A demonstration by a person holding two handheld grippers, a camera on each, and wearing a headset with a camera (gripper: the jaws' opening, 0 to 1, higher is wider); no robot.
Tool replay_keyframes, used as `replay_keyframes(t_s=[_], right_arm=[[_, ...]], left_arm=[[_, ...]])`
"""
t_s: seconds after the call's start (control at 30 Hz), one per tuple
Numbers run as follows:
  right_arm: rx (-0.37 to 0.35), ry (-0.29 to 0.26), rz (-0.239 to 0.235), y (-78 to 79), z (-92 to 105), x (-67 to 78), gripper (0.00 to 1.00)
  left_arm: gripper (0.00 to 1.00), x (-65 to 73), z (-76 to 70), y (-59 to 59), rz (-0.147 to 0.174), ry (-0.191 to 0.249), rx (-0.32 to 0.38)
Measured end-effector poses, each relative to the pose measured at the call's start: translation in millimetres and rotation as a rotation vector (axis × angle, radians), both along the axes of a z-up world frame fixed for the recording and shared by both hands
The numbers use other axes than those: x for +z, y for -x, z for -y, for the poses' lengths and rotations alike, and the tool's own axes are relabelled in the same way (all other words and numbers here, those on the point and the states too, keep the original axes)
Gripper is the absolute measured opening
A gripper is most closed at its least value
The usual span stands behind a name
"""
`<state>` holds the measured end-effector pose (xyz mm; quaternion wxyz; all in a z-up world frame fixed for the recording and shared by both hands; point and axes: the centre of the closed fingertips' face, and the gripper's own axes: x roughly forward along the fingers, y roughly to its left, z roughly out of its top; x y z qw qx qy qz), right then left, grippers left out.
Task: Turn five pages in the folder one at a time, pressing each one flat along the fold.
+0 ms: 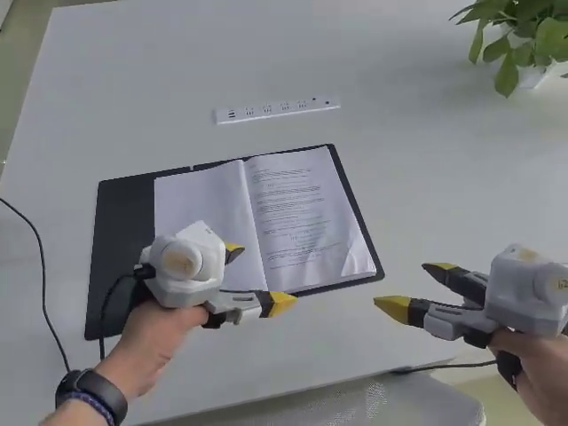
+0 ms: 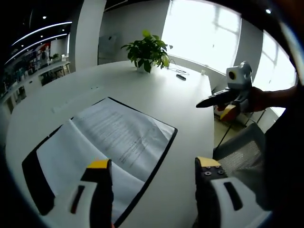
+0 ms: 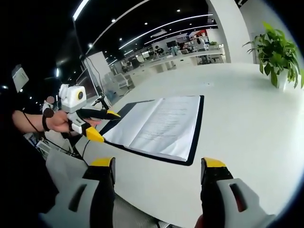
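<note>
A black folder (image 1: 120,231) lies open on the white table, with white printed pages (image 1: 297,213) spread flat across it; it also appears as the folder (image 2: 118,137) and the folder (image 3: 156,124) in the gripper views. My left gripper (image 1: 257,280) hovers over the folder's near edge, open, nothing between its yellow tips. My right gripper (image 1: 415,287) is held to the right of the folder, above the table's front edge, open and holding nothing. From the left gripper view the right gripper (image 2: 214,99) shows across the table.
A white power strip (image 1: 275,110) lies beyond the folder. A potted plant (image 1: 519,35) stands at the far right corner. A black cable (image 1: 35,266) runs along the left side. A chair's mesh back (image 1: 355,404) sits below the table's front edge.
</note>
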<state>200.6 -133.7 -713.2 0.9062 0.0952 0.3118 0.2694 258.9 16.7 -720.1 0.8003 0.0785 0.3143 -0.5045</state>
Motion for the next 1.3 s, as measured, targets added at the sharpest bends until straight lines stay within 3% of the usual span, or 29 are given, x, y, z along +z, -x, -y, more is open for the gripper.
replay_keyframes(t_s=[0.13,0.23,0.63,0.8,0.9,1.03,1.23,1.3], right_arm=[[-0.005,-0.003,-0.010,0.0,3.1,-2.9,0.74],[-0.011,-0.004,-0.015,-0.3,6.0,-4.4,0.75],[-0.025,-0.012,-0.035,-2.6,16.4,-12.9,0.77],[-0.022,-0.021,-0.041,-4.7,18.2,-15.1,0.76],[-0.013,-0.024,-0.051,-4.9,17.1,-18.1,0.76],[-0.003,-0.027,-0.063,-4.5,16.4,-20.6,0.76],[0.001,-0.036,-0.065,-5.7,20.6,-20.5,0.76],[-0.001,-0.044,-0.067,-6.2,22.0,-21.7,0.76]], left_arm=[[0.72,-3.2,19.7,-6.0,0.000,-0.003,-0.041],[0.71,-12.6,37.3,-9.0,-0.047,0.004,-0.048],[0.68,-38.6,84.7,-33.5,-0.062,0.005,0.010],[0.67,-50.3,100.0,-46.8,-0.046,-0.015,0.050],[0.66,-58.2,110.5,-51.8,-0.014,-0.047,0.045],[0.67,-62.1,122.4,-53.7,-0.012,-0.050,0.051],[0.67,-81.3,128.0,-50.3,0.028,-0.131,0.015],[0.66,-86.2,124.4,-49.2,0.054,-0.172,0.002]])
